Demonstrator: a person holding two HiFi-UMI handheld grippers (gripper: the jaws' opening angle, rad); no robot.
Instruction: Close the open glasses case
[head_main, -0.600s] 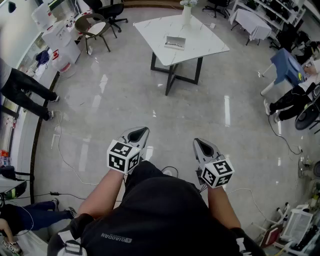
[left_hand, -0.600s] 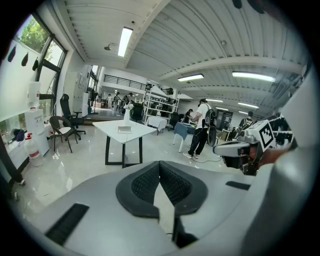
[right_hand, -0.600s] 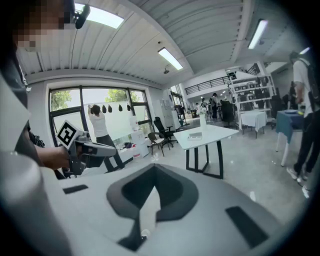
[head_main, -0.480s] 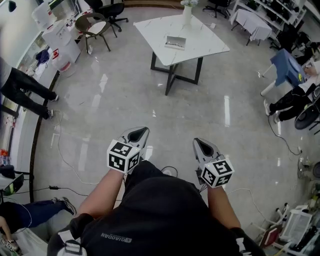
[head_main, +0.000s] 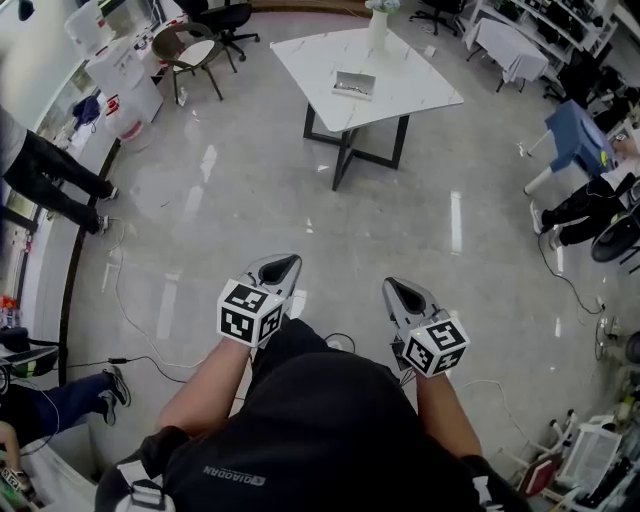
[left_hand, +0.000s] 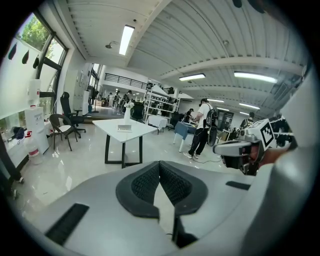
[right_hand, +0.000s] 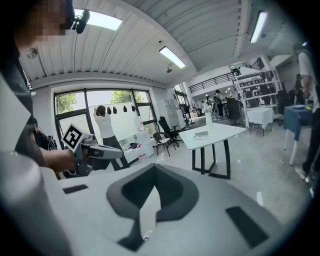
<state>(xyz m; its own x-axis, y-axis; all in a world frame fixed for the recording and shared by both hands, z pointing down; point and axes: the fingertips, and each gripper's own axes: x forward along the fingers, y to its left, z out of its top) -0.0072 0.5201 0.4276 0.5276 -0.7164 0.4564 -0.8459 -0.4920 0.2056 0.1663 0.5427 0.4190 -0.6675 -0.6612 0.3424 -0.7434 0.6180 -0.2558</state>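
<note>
Head view, nearest: black shirt (head_main: 310, 440) of the operator fills the bottom of the frame, both bare forearms extending forward from it.

Left gripper (head_main: 281, 267): held low just in front of the body, marker cube (head_main: 248, 312) at its rear. In the left gripper view the jaws are clenched, ribbed pads (left_hand: 149, 182) meeting at the tips. Nothing between them.

Right gripper (head_main: 404, 292): beside the left, apart from it, at about the same height, with its own marker cube (head_main: 436, 346). In the right gripper view the jaws are likewise pressed together at the tips, and empty. Each gripper shows in the other's view, held level.

Below and around the grippers: glossy grey floor (head_main: 230, 200). A thin cable (head_main: 128, 318) trails across it at left.

Farther: white table (head_main: 405, 88) on a dark crossed frame, well apart from both grippers. The glasses case (head_main: 354, 84) lies flat near the table's middle, grey, untouched by either tool. Lid position cannot be read at this distance. A white vase (head_main: 376, 26) stands at the table's far edge, behind the case.

Farthest: brown chair (head_main: 186, 50) at upper left. Person in dark trousers (head_main: 50, 180) at the left edge. A seated person (head_main: 585, 200) at the right edge.
</note>
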